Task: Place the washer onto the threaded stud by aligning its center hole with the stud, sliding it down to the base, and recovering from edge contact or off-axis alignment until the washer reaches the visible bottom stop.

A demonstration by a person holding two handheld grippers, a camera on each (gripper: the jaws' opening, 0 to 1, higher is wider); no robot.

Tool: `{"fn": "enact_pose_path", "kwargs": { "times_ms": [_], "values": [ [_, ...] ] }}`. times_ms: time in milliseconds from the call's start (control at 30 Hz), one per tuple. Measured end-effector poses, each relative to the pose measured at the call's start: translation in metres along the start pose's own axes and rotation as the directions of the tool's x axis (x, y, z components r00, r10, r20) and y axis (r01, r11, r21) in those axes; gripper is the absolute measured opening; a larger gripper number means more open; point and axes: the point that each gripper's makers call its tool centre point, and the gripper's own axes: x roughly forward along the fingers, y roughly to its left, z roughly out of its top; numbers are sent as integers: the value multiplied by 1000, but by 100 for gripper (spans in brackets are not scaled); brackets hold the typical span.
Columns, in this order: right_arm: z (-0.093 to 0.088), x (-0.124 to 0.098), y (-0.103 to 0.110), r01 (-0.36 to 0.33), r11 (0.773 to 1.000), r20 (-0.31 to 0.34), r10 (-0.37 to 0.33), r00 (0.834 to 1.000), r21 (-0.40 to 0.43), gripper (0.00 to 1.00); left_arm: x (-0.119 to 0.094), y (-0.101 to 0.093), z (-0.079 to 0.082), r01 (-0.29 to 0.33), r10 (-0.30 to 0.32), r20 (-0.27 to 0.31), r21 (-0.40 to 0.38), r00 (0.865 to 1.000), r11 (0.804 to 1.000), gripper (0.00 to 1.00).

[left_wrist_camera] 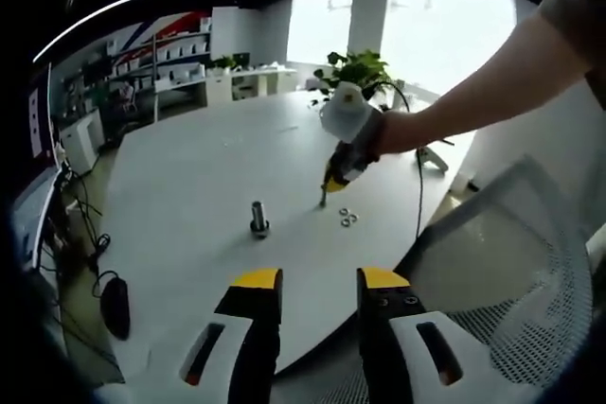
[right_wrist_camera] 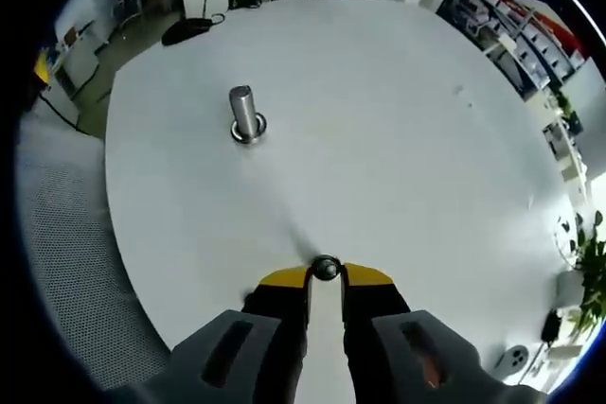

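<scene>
Early days: right gripper has a washer pinched at its fingertips, threaded stud well ahead. Carry and threading remain. Left gripper idles, jaws apart.

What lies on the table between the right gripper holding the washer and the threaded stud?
Nothing: in the right gripper view, bare white table runs from the right gripper, shut on the washer, to the threaded stud.

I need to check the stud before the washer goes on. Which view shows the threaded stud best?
The right gripper view: the threaded stud stands upright on the white table, large and unobstructed from above. In the left gripper view the stud is smaller and farther off, beyond the left gripper.
</scene>
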Motion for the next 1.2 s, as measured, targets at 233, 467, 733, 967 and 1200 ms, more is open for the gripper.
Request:
{"fn": "enact_pose_path", "kwargs": {
  "times_ms": [233,467,733,967,1200],
  "values": [
    [-7,14,6,-18,1000,-38,18,999,0,14,1,0,-1,2,-2,-5,-2,1000,1000,29],
    [-18,25,8,-35,999,-72,37,997,24,14,1,1,-1,-1,1,-6,-6,1000,1000,29],
    [-23,28,11,-40,998,-78,43,996,42,15,0,2,-2,-8,8,-8,-11,1000,1000,29],
    [-27,24,12,-40,997,-78,44,996,59,15,0,2,-2,-8,8,-10,-8,1000,1000,29],
    [-38,14,14,-29,996,-75,35,997,90,15,1,2,-2,-9,9,-12,-3,1000,1000,29]
  ]
}}
